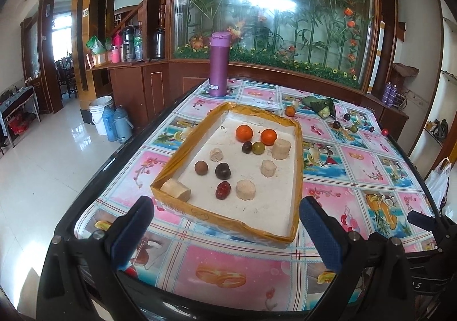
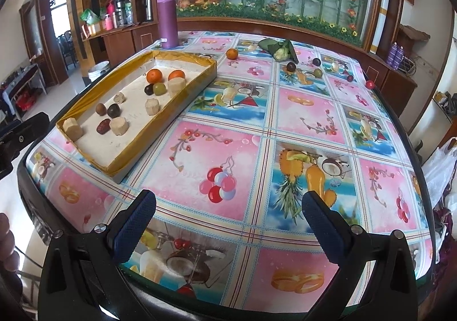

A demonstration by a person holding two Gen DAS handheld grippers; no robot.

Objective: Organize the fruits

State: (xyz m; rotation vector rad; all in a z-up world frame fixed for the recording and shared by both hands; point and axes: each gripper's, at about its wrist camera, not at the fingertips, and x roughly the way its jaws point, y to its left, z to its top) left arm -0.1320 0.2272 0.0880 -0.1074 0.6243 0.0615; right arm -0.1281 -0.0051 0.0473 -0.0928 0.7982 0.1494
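Note:
A shallow white tray with a yellow taped rim (image 1: pixel 299 166) (image 2: pixel 200 79) lies on the patterned table. In it are two oranges (image 1: pixel 244 132) (image 2: pixel 154 76), dark plums (image 1: pixel 222 171), a green fruit (image 1: pixel 258 147), a brown round fruit (image 1: pixel 201 168), a red date (image 1: pixel 222 190) and several beige cut pieces (image 1: pixel 246 190). Loose at the far right lie an orange (image 2: pixel 231 53), a leaf-wrapped corn (image 2: pixel 281 50), dark plums (image 2: pixel 290 66), a green fruit (image 2: pixel 317 72) and a red berry (image 2: pixel 370 84). My left gripper (image 1: pixel 227 232) is open before the tray's near end. My right gripper (image 2: pixel 228 226) is open over bare tablecloth.
A purple flask (image 1: pixel 217 64) (image 2: pixel 167 18) stands beyond the tray's far end. The table's black edge (image 1: pixel 94 178) drops to a tiled floor with buckets and jugs (image 1: pixel 110 121) on the left. A white plastic bag (image 2: pixel 440 169) hangs off the right edge.

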